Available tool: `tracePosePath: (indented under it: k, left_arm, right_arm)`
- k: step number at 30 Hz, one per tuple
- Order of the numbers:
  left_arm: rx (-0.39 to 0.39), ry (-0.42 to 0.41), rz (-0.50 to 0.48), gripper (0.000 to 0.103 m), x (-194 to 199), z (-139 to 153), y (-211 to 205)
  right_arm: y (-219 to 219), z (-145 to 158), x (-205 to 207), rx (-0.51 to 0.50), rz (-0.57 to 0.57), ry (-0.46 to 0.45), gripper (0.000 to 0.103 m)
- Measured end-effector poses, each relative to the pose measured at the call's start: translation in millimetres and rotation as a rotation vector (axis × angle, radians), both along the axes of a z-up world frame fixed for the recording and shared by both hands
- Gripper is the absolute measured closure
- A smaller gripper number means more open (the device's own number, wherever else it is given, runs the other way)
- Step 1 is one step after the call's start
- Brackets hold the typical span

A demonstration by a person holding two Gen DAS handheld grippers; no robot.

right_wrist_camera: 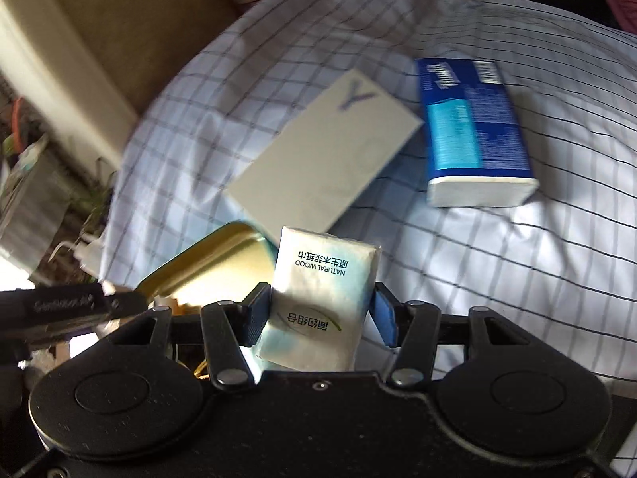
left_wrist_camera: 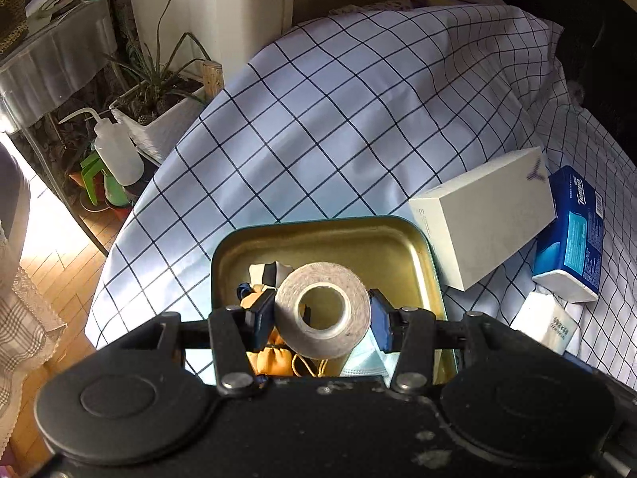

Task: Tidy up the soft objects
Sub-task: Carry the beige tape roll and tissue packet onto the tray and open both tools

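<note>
Left wrist view: left gripper (left_wrist_camera: 322, 316) nearest, blue pads clamped on a tape roll (left_wrist_camera: 323, 310), one pad on each side of its curved wall. Roll's core hole faces the camera, so its axis runs along the fingers, away from the lens. Held over the gold tin (left_wrist_camera: 330, 235), probably about to go in. Tin already holds an orange pouch (left_wrist_camera: 268, 352) and a blue face mask (left_wrist_camera: 368, 360). White box (left_wrist_camera: 483, 219) leans beside the tin rim on the checked bedding (left_wrist_camera: 318, 119).

Right wrist view: right gripper (right_wrist_camera: 318, 314) pinches a pocket tissue pack (right_wrist_camera: 322, 298) across its short sides. Long axis points forward, tilted slightly; print reads upside down. Blue tissue pack (right_wrist_camera: 473, 131) lies flat farther off, long axis away from the camera.
</note>
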State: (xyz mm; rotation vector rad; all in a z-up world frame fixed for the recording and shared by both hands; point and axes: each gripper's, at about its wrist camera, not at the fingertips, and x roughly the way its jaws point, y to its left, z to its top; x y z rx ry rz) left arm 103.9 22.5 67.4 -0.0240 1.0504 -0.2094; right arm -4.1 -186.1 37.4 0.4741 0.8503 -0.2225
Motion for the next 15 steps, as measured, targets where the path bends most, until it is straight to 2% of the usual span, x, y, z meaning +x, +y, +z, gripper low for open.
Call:
tracePosePath:
  k: [7, 15]
  left_arm:
    - [-0.023, -0.011, 0.020, 0.058, 7.9, 5.6, 9.6]
    - [-0.019, -0.020, 0.002, 0.058, 8.4, 5.1, -3.2]
  right_arm:
    - [30.6, 1.1, 1.9, -0.020, 0.127, -0.005, 0.050]
    - [40.8, 8.6, -2.9, -0.044, 0.176, -0.029, 0.050]
